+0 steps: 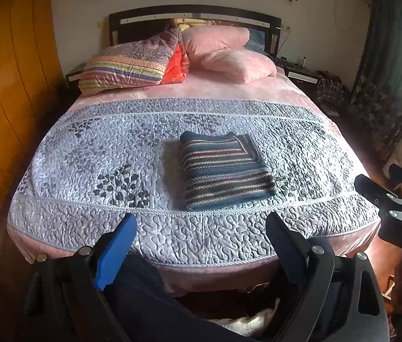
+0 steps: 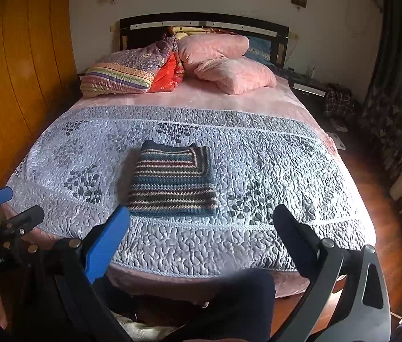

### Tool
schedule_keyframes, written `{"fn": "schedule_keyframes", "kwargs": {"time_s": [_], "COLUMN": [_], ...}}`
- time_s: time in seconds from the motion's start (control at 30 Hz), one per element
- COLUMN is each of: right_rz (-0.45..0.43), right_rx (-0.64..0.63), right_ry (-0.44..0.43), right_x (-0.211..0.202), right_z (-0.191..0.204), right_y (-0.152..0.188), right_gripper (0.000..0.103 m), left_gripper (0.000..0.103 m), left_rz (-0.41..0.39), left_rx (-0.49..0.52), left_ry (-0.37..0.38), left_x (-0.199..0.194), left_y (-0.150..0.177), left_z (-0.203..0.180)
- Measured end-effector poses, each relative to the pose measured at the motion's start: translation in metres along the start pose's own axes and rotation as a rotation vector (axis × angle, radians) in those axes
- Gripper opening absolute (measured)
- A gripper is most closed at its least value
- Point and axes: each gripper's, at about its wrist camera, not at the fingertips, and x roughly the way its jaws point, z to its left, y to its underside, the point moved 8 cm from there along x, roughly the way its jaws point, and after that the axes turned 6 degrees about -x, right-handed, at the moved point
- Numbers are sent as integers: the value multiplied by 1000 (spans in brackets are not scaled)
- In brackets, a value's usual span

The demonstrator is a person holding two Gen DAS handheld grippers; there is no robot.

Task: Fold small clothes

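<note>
While both grippers' jaws gape empty, the folded striped sweater [image 1: 223,171] lies lengthwise toward the headboard [image 1: 195,17].

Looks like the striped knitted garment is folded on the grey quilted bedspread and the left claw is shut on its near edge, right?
Not quite. The striped knitted garment does lie folded on the grey quilted bedspread, but the left claw is open and holds nothing, back at the foot of the bed, apart from the garment. The left wrist view shows this.
</note>
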Motion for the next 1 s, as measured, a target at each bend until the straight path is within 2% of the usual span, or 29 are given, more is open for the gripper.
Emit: {"fn": "schedule_keyframes", "kwargs": {"time_s": [1.0], "right_rz": [-10], "right_rx": [-10], "right_ry": [8], "right_x": [-3], "right_z": [6], "right_y": [-9], "right_gripper": [100], "left_gripper": [92], "left_rz": [-5], "left_rx": [8], "left_ry": [-8], "left_x": [-3], "left_y": [-6], "left_z": [-2]}}
